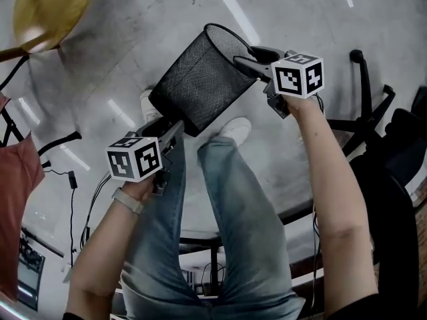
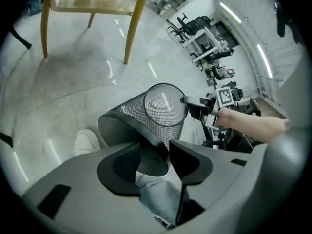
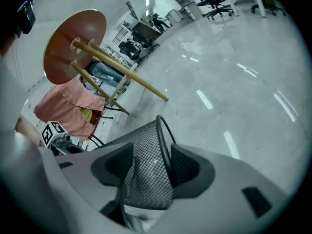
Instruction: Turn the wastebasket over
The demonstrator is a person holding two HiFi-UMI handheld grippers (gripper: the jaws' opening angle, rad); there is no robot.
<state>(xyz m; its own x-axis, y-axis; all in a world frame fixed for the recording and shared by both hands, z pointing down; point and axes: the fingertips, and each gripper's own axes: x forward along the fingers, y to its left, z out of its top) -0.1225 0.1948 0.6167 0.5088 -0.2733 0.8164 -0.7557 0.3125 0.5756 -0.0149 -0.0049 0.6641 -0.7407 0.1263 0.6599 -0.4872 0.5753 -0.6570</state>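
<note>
A black mesh wastebasket [image 1: 200, 79] hangs tilted over the floor between my two grippers, its open mouth toward the upper right of the head view. My left gripper [image 1: 175, 129] is at its solid base; in the left gripper view the base edge [image 2: 151, 160] sits between the jaws, which are shut on it. My right gripper [image 1: 243, 60] is at the mouth. In the right gripper view the wire rim [image 3: 163, 145] and mesh wall [image 3: 144, 174] pass between its jaws, shut on them. The right gripper [image 2: 195, 104] also shows past the basket in the left gripper view.
A wooden stool [image 1: 47, 5] stands at the upper left. A black office chair base [image 1: 370, 112] is at the right. The person's jeans legs [image 1: 233, 212] and white shoes [image 1: 235, 129] are right under the basket. Cables [image 1: 67, 139] and red cloth [image 1: 17, 179] lie at left.
</note>
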